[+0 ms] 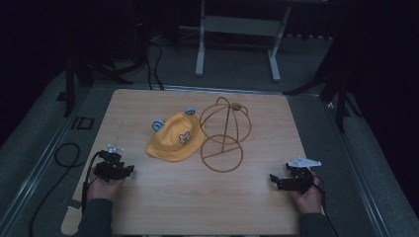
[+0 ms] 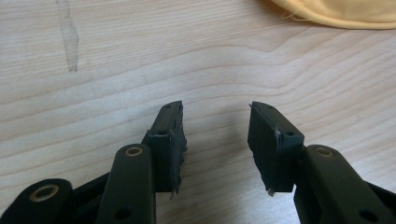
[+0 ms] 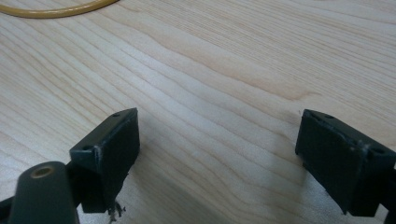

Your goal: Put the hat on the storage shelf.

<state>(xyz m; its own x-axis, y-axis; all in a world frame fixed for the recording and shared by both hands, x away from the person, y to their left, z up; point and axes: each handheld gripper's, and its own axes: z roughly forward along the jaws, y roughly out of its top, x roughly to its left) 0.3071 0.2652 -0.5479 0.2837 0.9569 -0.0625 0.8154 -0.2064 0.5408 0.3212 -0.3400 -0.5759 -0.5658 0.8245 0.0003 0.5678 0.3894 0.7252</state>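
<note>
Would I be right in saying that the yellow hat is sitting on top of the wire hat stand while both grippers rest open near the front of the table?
Not quite. In the high view the yellow hat lies on the table beside the wire hat stand, to its left, not on top of it. The rest holds: the left gripper and right gripper are open near the front edge.
</note>
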